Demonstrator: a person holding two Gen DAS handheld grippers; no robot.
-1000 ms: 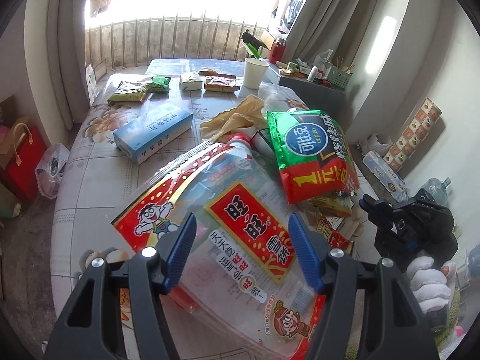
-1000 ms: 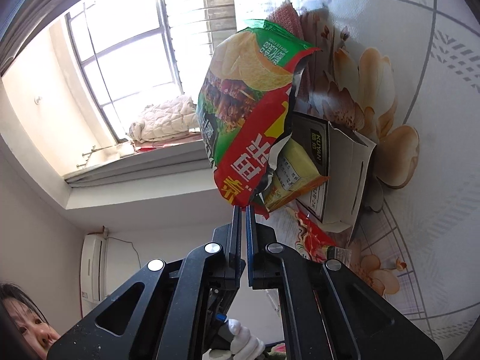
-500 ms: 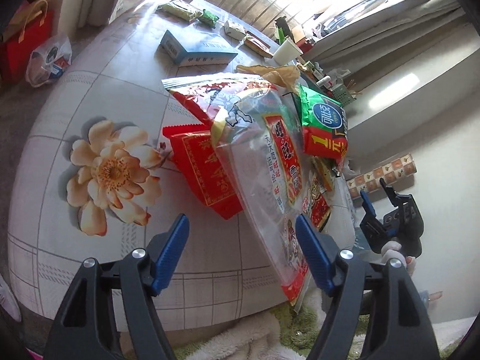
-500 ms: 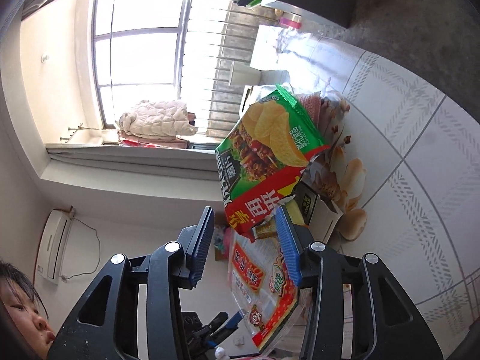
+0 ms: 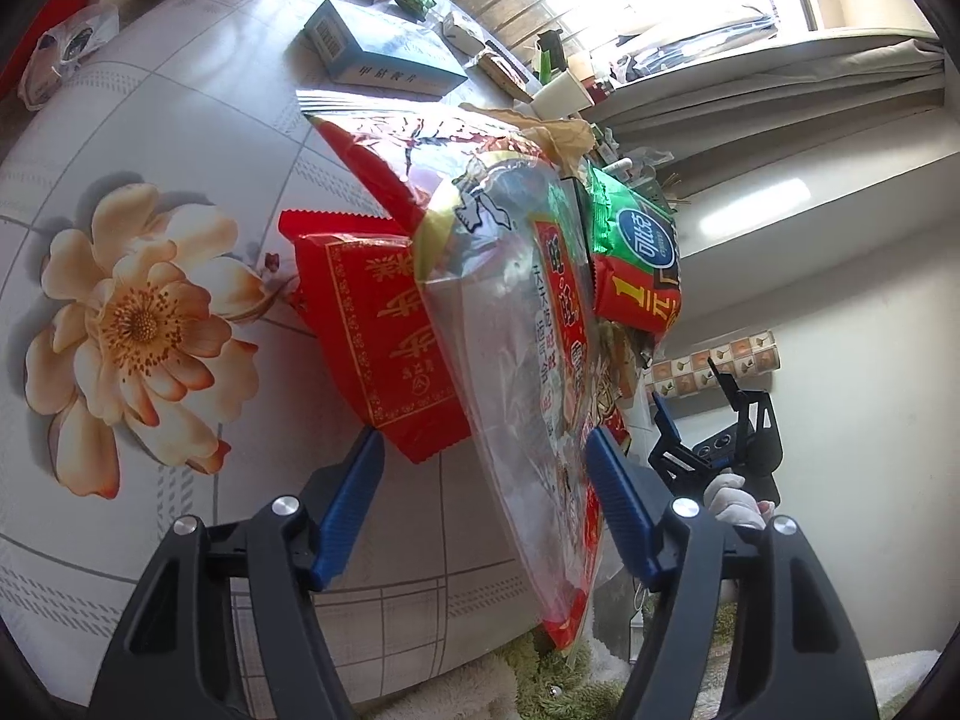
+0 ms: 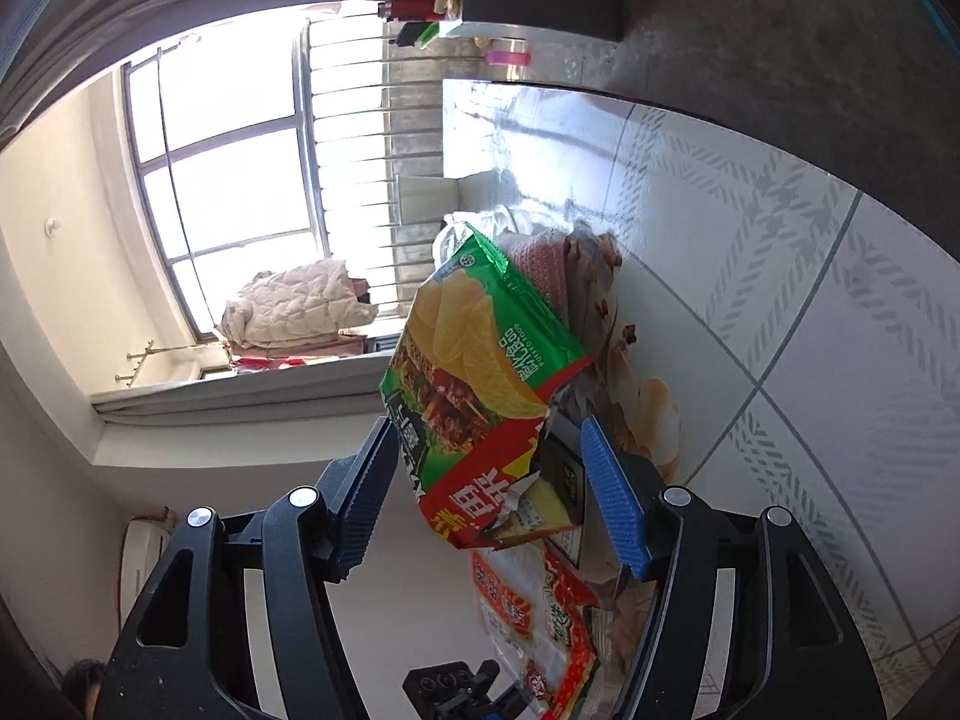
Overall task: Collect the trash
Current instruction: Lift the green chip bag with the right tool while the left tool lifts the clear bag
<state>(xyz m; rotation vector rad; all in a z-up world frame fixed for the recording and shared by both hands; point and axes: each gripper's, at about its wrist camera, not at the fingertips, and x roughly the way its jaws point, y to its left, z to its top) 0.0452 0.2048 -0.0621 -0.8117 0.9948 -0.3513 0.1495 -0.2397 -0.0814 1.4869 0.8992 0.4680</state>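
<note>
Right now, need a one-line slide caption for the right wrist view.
Open right claw straddles a green chip bag atop the trash pile at the table edge.

Bright sun pours in from the window (image 6: pixel 240 192) at ten o'clock, all white glare. The table (image 5: pixel 180 120) shines. Edges bend round and go dark.
</note>
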